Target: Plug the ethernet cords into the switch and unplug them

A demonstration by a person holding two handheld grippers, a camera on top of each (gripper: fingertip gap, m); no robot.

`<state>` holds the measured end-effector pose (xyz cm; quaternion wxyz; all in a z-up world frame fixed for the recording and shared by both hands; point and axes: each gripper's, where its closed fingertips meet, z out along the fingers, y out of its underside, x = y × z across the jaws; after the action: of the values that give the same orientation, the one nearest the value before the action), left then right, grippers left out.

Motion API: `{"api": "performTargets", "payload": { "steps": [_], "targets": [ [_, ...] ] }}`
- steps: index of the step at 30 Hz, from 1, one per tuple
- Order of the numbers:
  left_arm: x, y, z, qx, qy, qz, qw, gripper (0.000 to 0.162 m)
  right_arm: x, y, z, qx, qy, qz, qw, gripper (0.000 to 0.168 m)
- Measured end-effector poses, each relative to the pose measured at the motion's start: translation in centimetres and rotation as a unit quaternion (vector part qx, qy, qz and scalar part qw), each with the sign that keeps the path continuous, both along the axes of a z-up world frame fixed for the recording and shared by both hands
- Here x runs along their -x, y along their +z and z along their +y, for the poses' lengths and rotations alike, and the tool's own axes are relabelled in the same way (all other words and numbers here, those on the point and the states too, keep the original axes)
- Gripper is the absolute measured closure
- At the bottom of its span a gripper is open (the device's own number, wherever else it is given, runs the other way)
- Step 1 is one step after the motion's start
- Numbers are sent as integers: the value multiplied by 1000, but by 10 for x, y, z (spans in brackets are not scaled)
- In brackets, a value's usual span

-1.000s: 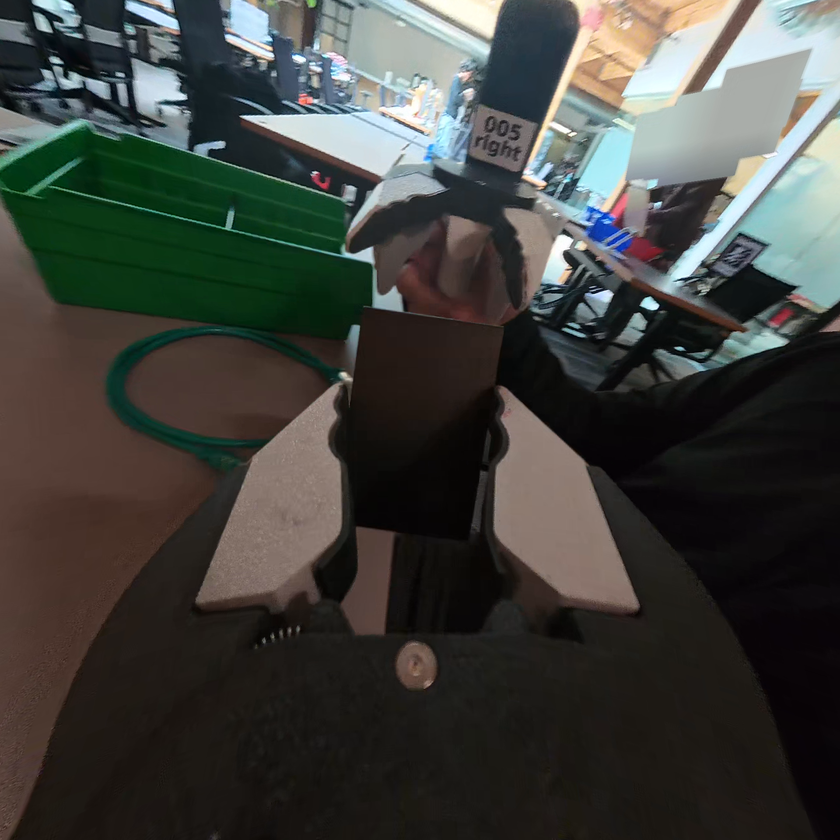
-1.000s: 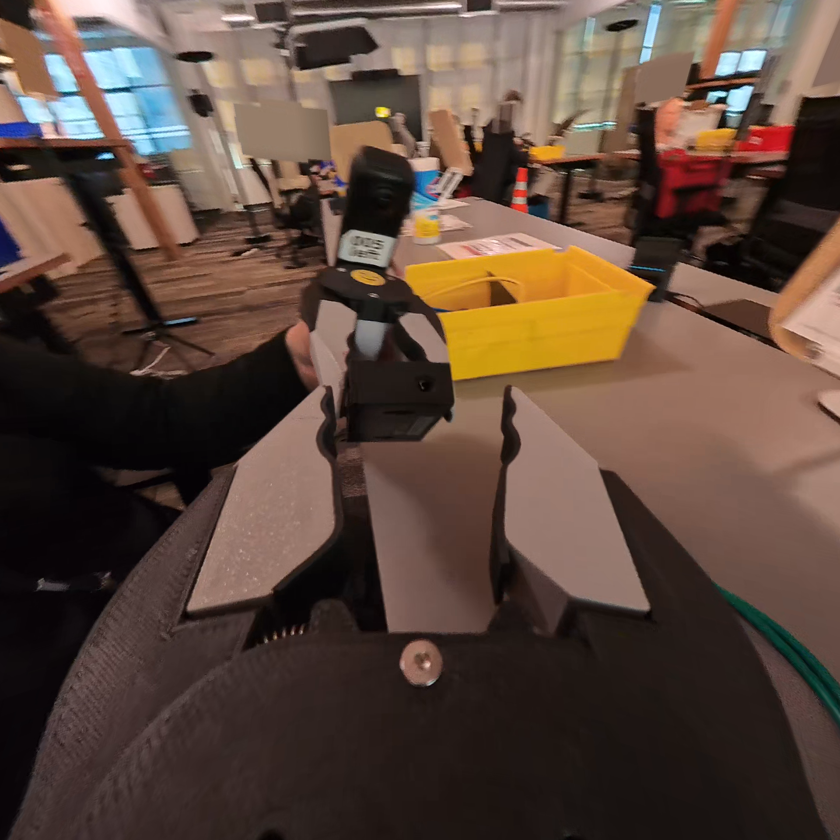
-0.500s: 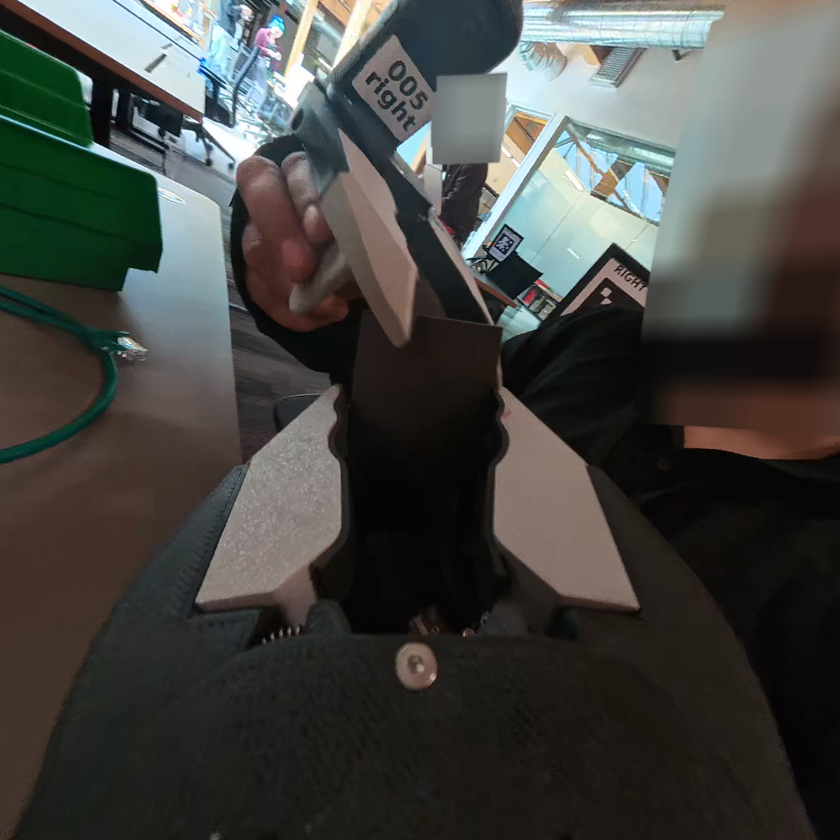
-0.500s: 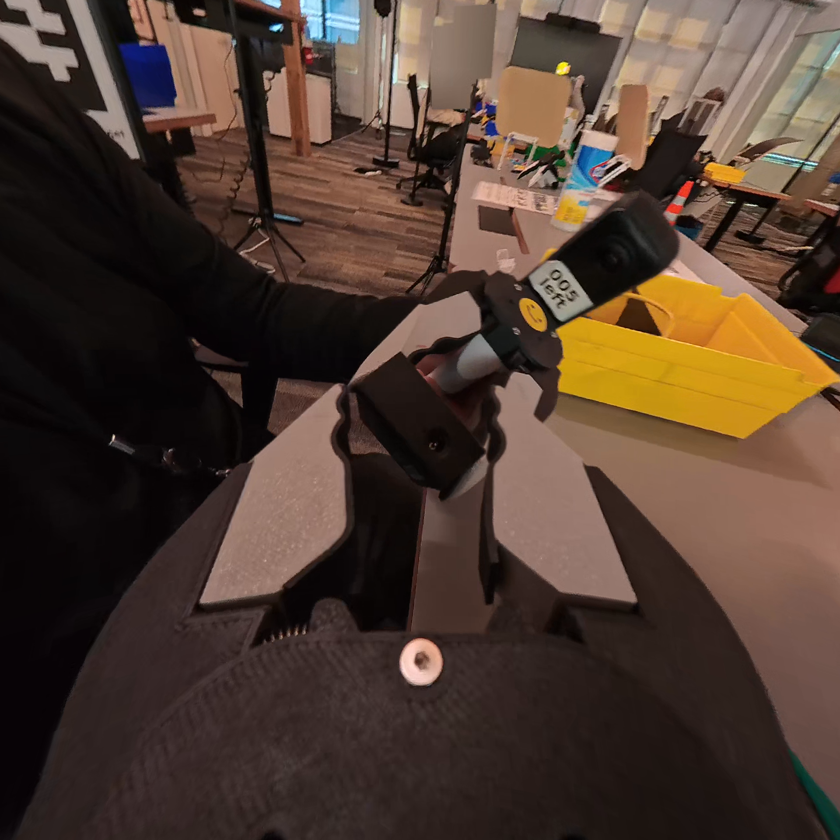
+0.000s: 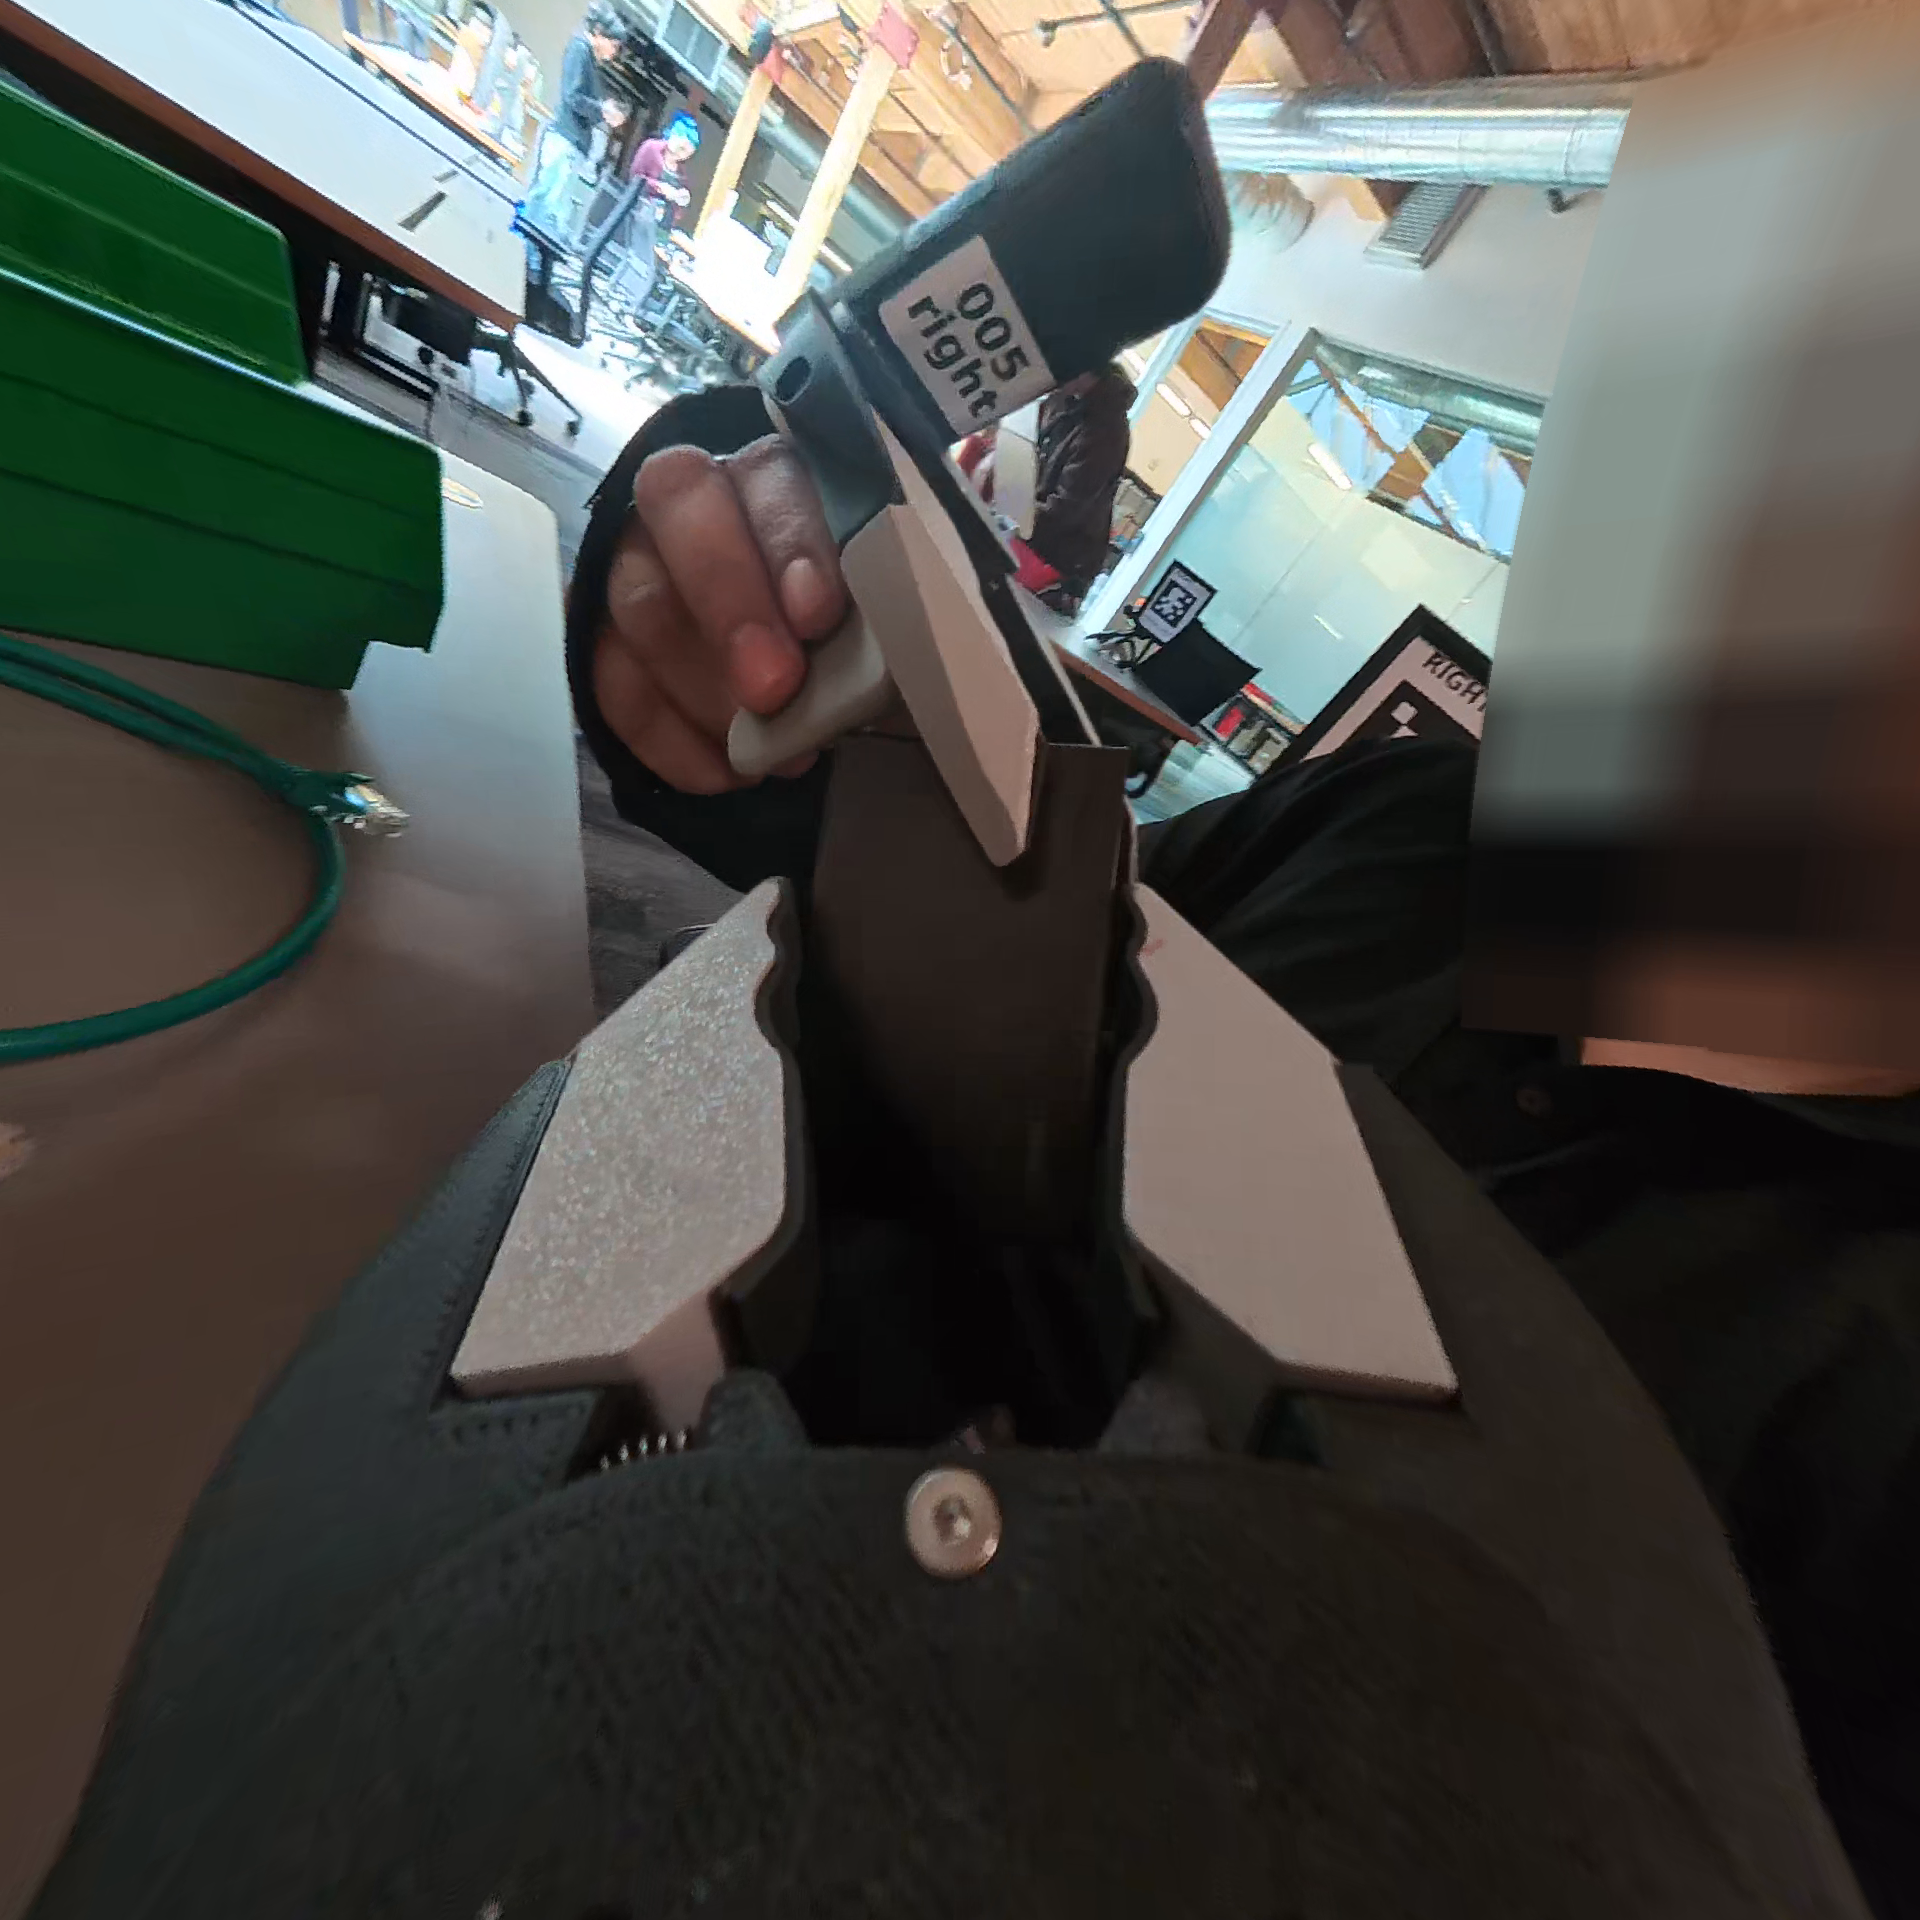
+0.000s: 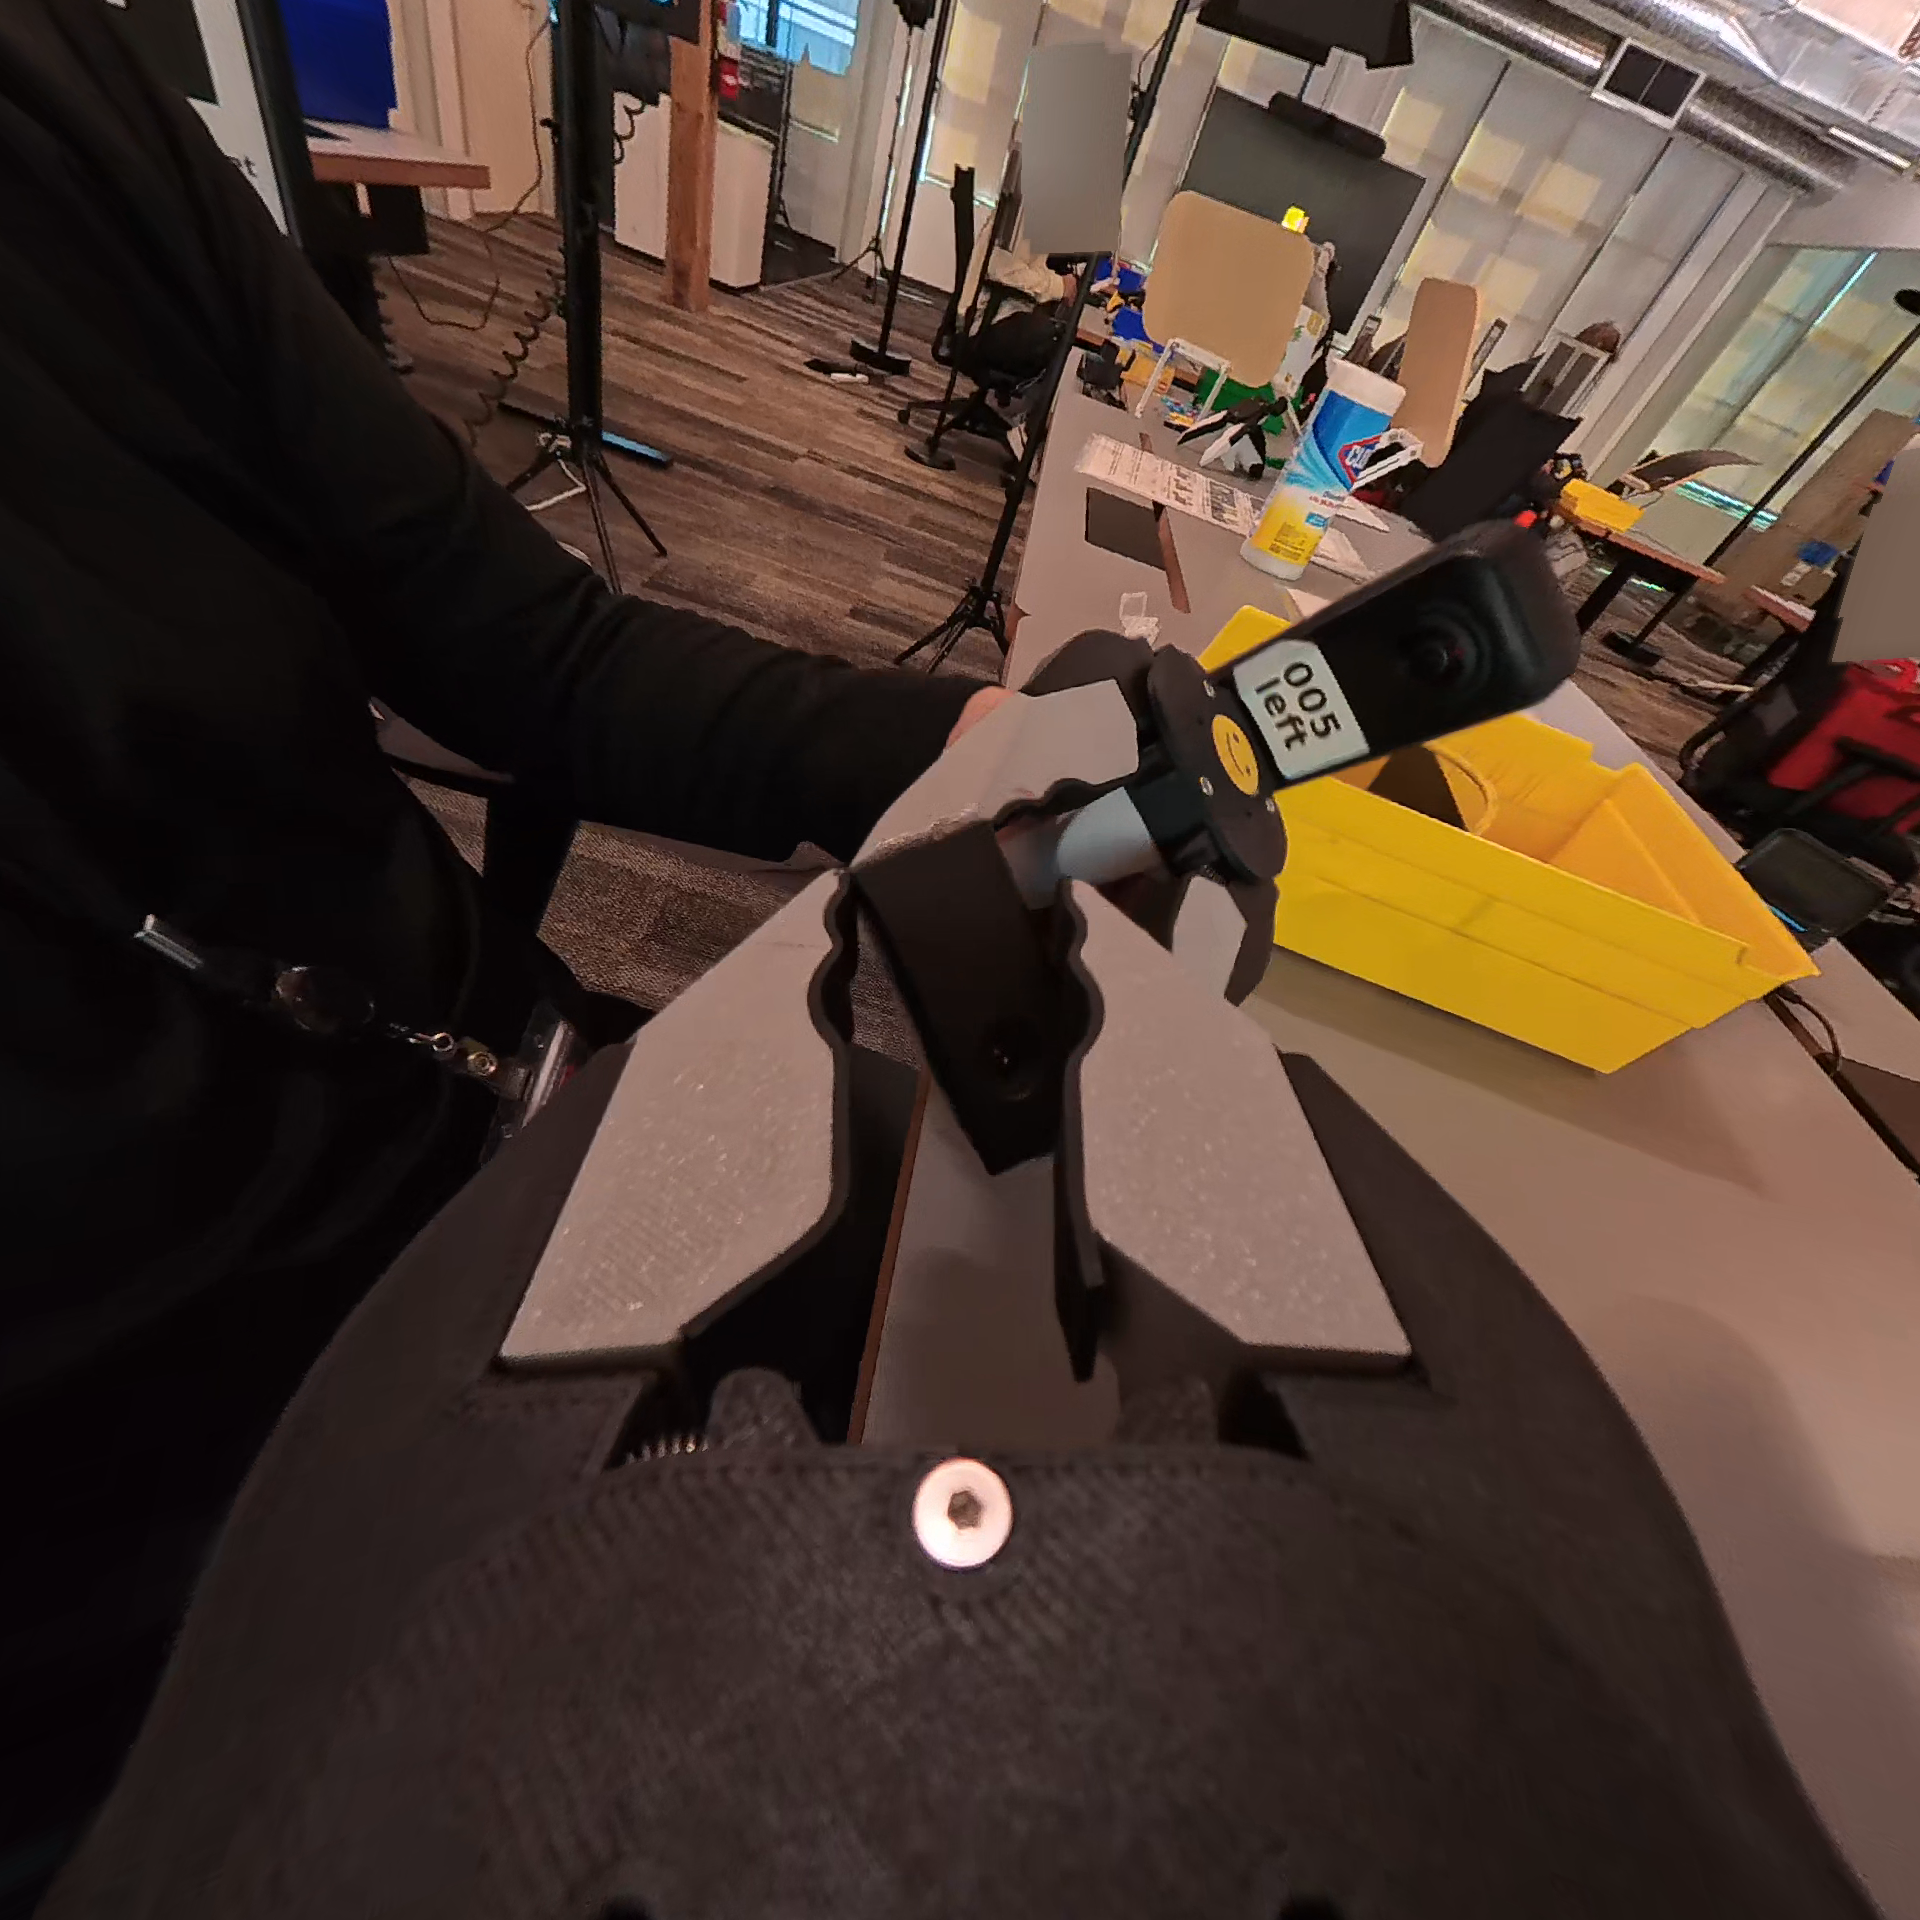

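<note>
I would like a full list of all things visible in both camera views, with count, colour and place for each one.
switch: one, black, held in the air between both grippers
ethernet cord: one, green, lying loose on the table, plug end free
green bin: one, on the table behind the cord
yellow bin: one, on the grey table, far side
wipes canister: one, white and yellow, farther back on the table
tripod stands: several, black, on the floor
left gripper: one, grey fingers, shut on the switch
right gripper: one, grey fingers, around the other end of the switch
hand: one, on the right gripper's handle
sleeve: black, the person's arm
</note>
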<state>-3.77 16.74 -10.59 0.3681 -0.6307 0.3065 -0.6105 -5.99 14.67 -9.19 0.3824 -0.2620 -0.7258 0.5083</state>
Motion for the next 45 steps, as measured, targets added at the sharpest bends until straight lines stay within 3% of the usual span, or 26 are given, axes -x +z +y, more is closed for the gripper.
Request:
{"api": "performTargets", "payload": {
  "steps": [4,10,13,17,19,23,27,32,34,40,45],
  "targets": [
    [10,1,6,-15,33,17,999,105,7,-1,6,-5,-19,11,1000,139],
    [33,-11,23,-28,96,62,993,129,19,-17,38,5,-79,-7,997,145],
    [47,-26,40,-56,157,132,977,117,30,-26,61,11,-133,-16,991,145],
    [58,-37,49,-122,207,224,945,105,28,-17,62,44,-120,14,992,145],
    [53,-39,49,-161,211,246,932,105,27,-10,62,55,-119,27,991,145],
    [36,-34,58,-233,238,261,906,125,25,5,57,93,-99,53,989,145],
    [40,-26,59,-290,267,322,861,133,21,9,66,127,-109,28,985,141],
    [91,-25,76,-326,369,477,729,136,15,3,107,101,-225,-8,969,143],
    [107,-30,85,-327,392,504,697,137,10,-6,128,79,-284,-41,955,141],
    [127,-77,105,-301,384,578,654,137,-34,-24,170,17,-422,-154,893,140],
    [135,-97,112,-288,381,592,650,137,-74,-52,168,-60,-429,-256,864,141]
  ]
}}
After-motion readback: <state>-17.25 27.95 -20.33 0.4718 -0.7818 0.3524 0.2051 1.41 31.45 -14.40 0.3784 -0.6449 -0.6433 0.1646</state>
